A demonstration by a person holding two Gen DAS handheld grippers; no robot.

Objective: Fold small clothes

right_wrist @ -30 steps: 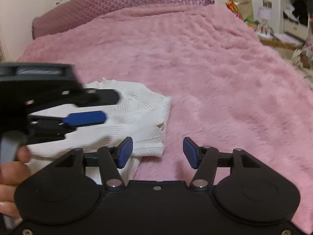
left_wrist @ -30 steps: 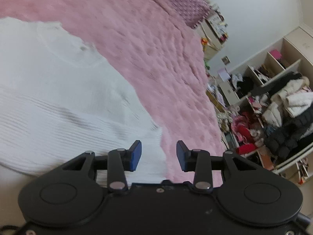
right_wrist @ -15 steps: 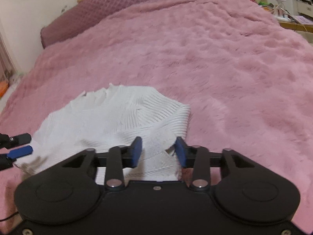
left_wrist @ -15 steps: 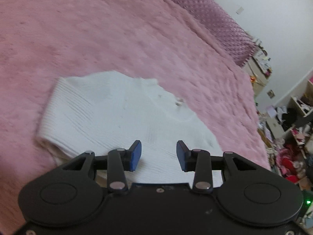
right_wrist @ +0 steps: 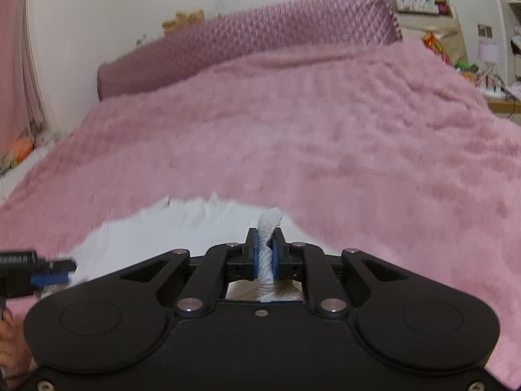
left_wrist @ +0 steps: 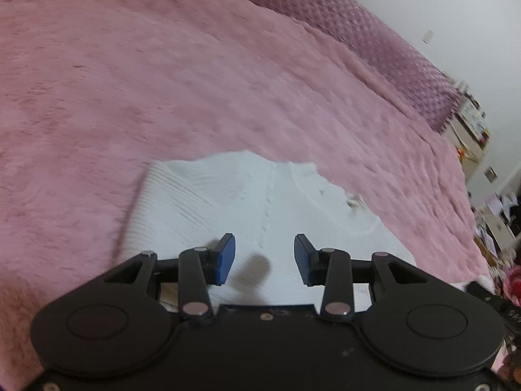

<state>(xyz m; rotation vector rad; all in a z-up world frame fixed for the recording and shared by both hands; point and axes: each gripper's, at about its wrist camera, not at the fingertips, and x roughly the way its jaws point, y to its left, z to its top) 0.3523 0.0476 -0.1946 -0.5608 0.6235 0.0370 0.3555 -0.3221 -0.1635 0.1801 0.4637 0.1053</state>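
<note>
White knit garment (left_wrist: 267,208) lies on pink plush blanket (left_wrist: 162,81), quilted purple headboard (right_wrist: 260,42) beyond. Left gripper (left_wrist: 263,257) hovers over it, blue pads apart. Only the right wrist view shows right gripper (right_wrist: 265,252) clamped on a bunched fold.

A fluffy pink blanket (right_wrist: 325,137) covered the bed, with a quilted mauve headboard cushion (right_wrist: 247,49) against the plain white wall (right_wrist: 97,16). A pink curtain (right_wrist: 19,65) hung at the left (daylight soft and even), and a cluttered side shelf (right_wrist: 433,3) stood at the right
</note>
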